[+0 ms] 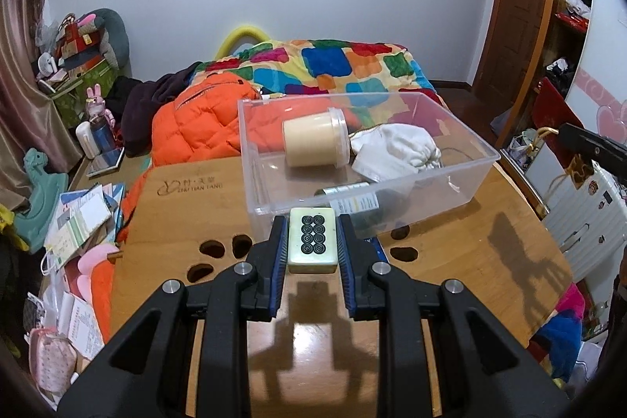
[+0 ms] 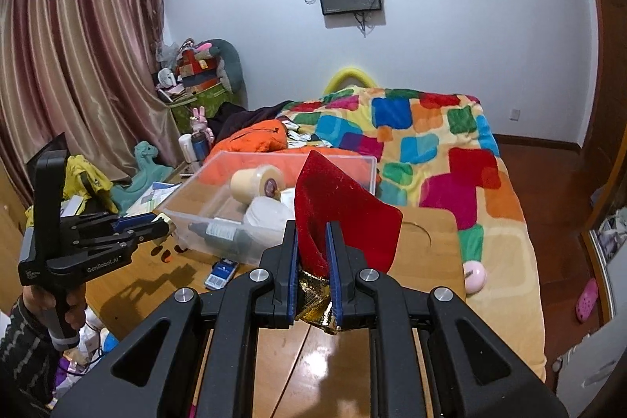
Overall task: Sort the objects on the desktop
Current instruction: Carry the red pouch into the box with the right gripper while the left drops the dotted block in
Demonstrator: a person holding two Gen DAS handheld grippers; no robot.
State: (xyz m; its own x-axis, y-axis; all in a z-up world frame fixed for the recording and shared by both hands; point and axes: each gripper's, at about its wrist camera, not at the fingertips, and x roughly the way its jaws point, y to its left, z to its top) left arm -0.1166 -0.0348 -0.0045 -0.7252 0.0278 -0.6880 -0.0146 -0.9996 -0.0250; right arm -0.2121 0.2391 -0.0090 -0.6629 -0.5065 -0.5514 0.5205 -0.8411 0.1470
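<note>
The clear bin (image 1: 486, 159) on the bench (image 1: 470, 253) already holds a jar (image 1: 313, 143), a white cloth (image 1: 395, 151) and a bottle. The left tool (image 1: 312, 241) is clamped on a mahjong tile (image 1: 312, 239) just before the bin, and the right tool (image 2: 313, 257) pinches a red pouch (image 2: 345, 206) above the bench. Both must still go in, and a small blue item (image 2: 221, 273), perhaps a card, is left beside the bin.

White wall (image 2: 450, 26), pink curtains (image 2: 78, 57), bed (image 2: 450, 151), wooden floor (image 2: 548, 159)
</note>
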